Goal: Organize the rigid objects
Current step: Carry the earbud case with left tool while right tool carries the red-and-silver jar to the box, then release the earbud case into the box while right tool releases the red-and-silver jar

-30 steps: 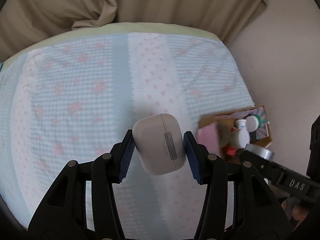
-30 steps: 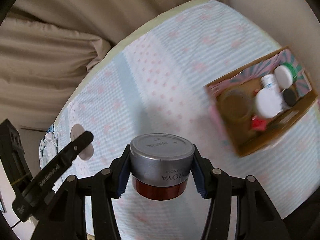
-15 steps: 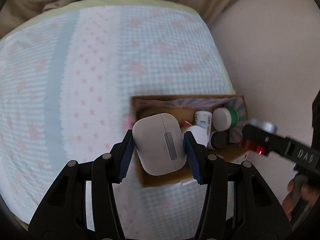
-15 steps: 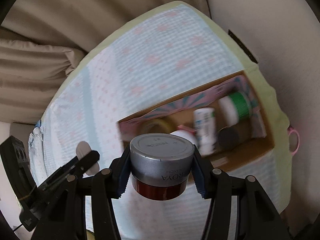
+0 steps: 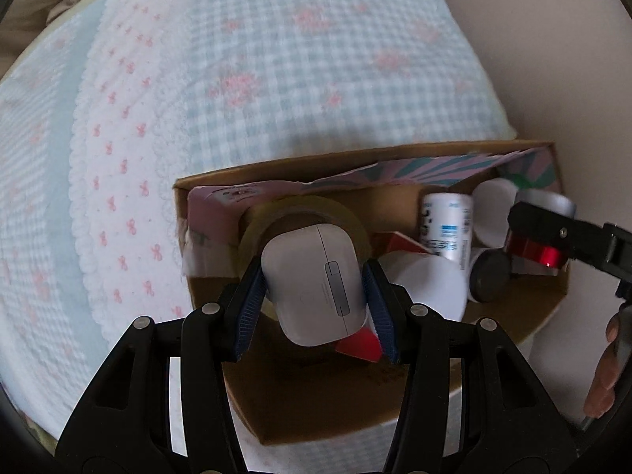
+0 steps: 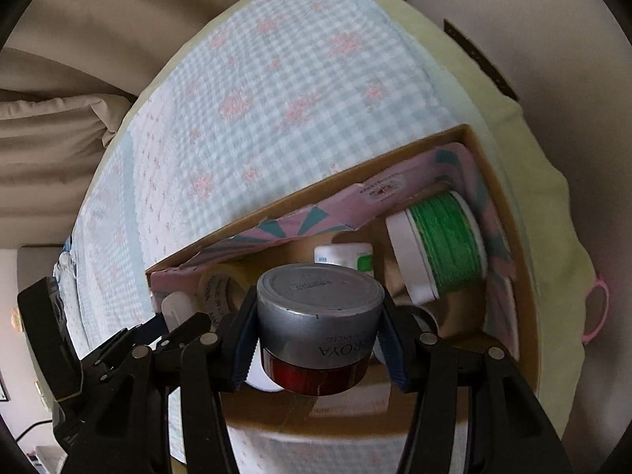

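Note:
My left gripper (image 5: 314,306) is shut on a white earbud case (image 5: 314,286) and holds it over the left part of an open cardboard box (image 5: 316,414). My right gripper (image 6: 318,339) is shut on a red cream jar with a silver lid (image 6: 320,316) and holds it over the same box (image 6: 509,276). The jar (image 5: 537,251) and the right gripper also show at the right of the left wrist view. The left gripper with the case (image 6: 173,306) shows at the left of the right wrist view.
The box sits on a blue checked bedspread (image 5: 276,79) near the bed's right edge. It holds a tape roll (image 5: 304,209), a white tube (image 5: 448,225), a white cap (image 5: 430,288), a black lid (image 5: 491,276), a red item (image 5: 359,345) and a green spool (image 6: 446,241). A wall (image 5: 553,59) rises at the right.
Both grippers have moved right and closer to the box with their loads. They now hang over its inside, where before they were over the bedspread.

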Tool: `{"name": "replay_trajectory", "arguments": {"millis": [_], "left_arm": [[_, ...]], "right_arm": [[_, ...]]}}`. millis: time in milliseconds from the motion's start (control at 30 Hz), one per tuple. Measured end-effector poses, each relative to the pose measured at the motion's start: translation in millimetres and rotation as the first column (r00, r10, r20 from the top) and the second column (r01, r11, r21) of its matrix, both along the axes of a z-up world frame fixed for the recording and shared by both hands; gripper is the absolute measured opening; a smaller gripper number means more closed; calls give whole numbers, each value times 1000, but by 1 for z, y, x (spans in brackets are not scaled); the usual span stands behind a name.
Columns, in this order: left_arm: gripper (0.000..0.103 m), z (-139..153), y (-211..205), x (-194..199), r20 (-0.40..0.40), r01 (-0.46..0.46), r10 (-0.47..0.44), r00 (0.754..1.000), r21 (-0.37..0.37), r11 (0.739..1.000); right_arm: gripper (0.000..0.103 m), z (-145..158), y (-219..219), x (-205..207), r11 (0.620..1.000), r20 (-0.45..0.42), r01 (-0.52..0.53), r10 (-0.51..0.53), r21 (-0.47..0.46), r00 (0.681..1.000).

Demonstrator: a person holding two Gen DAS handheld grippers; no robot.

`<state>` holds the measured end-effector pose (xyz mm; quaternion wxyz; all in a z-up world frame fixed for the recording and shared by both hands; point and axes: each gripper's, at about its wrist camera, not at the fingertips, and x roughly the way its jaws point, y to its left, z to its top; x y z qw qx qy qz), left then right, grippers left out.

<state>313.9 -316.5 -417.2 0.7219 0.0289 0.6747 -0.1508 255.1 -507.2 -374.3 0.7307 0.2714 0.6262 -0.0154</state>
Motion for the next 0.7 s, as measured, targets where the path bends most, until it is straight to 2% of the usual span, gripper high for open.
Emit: {"name": "replay_trajectory", "arguments": {"millis": [200, 233, 267, 300, 333, 367, 400, 533, 633, 700], "left_arm": [[47, -11, -10, 2, -5, 68, -68, 998, 24, 997], [52, -10, -12, 1, 8, 78, -78, 997, 37, 996], [60, -7, -15, 0, 27, 94, -96, 995, 56, 994], [86, -4, -17, -1, 44, 102, -106, 993, 76, 992], [102, -1, -18, -1, 65, 106, -112, 992, 95, 990], [103, 4, -17, -2, 80, 111, -118, 990, 82, 990], [103, 7, -14, -2, 78, 113, -117, 990, 55, 992], [103, 11, -5, -3, 65, 80, -82, 995, 37, 996], [103, 11, -2, -3, 59, 64, -66, 996, 33, 997], [103, 12, -1, -3, 61, 61, -63, 996, 37, 997]], "right_arm": [[50, -23, 15, 16, 998, -22, -51, 52, 25, 998], [51, -27, 18, 19, 997, -29, -59, 61, 38, 998], [51, -30, 21, 21, 997, -35, -64, 65, 42, 997], [52, -32, 24, 23, 997, -46, -68, 70, 41, 997], [64, -34, 26, 26, 997, -60, -66, 69, 44, 996], [90, -35, 26, 27, 997, -83, -50, 54, 50, 995], [101, -35, 26, 28, 998, -99, -33, 38, 54, 994], [103, -28, 20, 25, 1000, -132, 12, -11, 12, 991], [103, -23, 19, 22, 998, -121, 11, -19, -62, 993], [103, -25, 19, 21, 999, -130, -5, -2, -54, 992]]}}
